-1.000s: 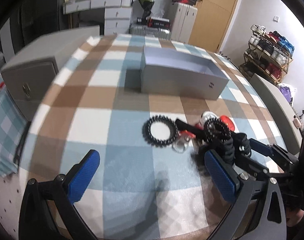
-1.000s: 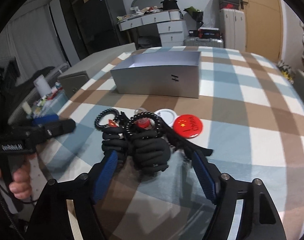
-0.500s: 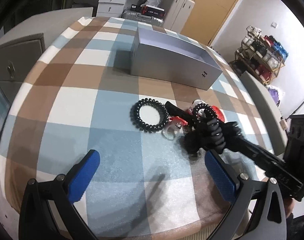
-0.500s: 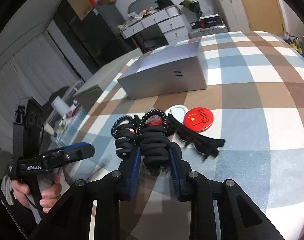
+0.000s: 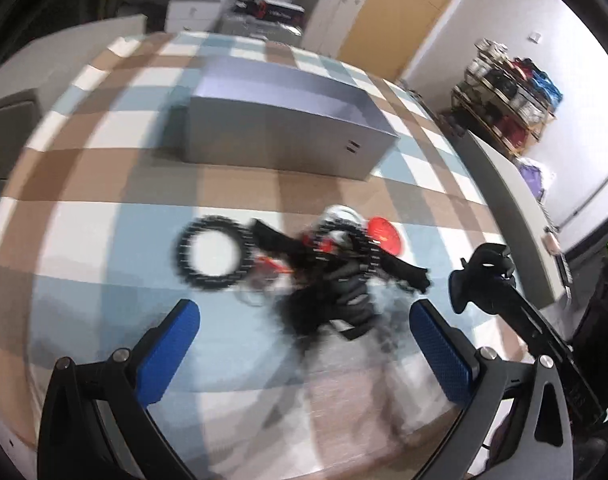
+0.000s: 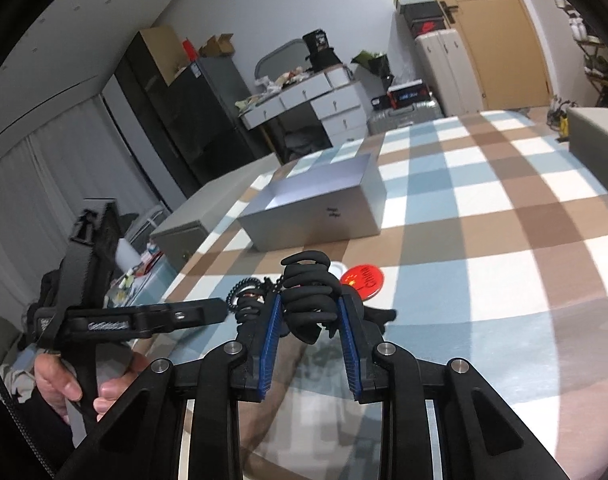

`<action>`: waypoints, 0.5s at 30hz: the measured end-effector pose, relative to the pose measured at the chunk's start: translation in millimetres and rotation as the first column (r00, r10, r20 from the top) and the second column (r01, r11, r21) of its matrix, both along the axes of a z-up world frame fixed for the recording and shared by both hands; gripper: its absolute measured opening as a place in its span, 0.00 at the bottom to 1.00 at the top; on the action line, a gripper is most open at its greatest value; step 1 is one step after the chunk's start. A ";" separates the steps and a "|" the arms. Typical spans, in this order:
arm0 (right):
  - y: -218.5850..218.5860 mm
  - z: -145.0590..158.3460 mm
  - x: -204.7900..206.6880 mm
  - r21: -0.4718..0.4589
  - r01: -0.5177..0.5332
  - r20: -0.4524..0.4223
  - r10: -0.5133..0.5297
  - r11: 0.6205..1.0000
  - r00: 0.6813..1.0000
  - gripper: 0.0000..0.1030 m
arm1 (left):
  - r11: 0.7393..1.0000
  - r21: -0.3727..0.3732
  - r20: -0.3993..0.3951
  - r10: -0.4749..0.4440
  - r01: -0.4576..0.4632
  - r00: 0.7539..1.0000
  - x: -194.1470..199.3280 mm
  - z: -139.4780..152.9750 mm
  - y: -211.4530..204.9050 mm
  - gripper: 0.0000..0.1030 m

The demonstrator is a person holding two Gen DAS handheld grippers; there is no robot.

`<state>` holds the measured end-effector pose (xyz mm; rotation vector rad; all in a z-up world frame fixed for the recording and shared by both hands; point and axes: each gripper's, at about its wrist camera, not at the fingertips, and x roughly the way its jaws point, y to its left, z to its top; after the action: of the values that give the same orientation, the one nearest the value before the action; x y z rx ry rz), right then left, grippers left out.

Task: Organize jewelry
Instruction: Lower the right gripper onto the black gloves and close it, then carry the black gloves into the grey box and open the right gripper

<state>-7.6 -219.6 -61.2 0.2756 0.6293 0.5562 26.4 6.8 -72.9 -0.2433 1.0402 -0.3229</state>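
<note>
We have the right gripper [image 6: 308, 322] pinched on a chunky black spiral hair tie [image 6: 308, 298], centre of the right wrist view, lifted a bit off the pile, we judge. Left gripper [image 5: 301, 344] is spread wide and empty at the bottom of its view, hovering short of the pile.

Progress: early, we think. The open grey box [image 5: 287, 148], upper middle of the left view, shows nothing inside from either angle, though its floor is only partly seen. Left on the cloth in mid-frame: a black coil ring [image 5: 211, 254], a red badge [image 6: 362, 280], a white round piece [image 5: 340, 213], a black clip-like strip [image 5: 404, 272], small red bits, all blurred and tangled, so we cannot separate them well. All of it has yet to go in.

Surface: table with a blue, brown and white checked cloth [image 6: 484, 208], box sitting toward the far side. Room: white drawer desk [image 6: 328, 100] in the upper centre of the right view, wooden door [image 6: 500, 32] upper right, shoe rack [image 5: 508, 96] upper right of the left view.
</note>
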 end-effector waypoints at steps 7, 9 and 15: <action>-9.1 3.1 -3.5 -0.007 0.022 0.029 -0.022 1.000 0.999 0.26 | 0.997 0.060 -0.013 -0.050 0.051 0.999 6.2 -7.9 -29.0 0.75; -9.7 2.5 -3.6 -0.016 0.027 0.031 -0.027 1.000 0.999 0.26 | 0.997 0.057 -0.021 -0.056 0.057 0.998 6.2 -10.3 -30.3 0.64; -11.0 3.3 -4.1 -0.025 0.024 0.034 -0.024 0.999 0.999 0.27 | 0.998 0.005 -0.029 -0.069 0.069 0.997 4.2 -9.3 -21.3 0.31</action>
<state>-11.7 -230.5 -57.9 0.2487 0.5994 0.5283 30.6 -14.5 -82.2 -0.2076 1.0798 -0.3793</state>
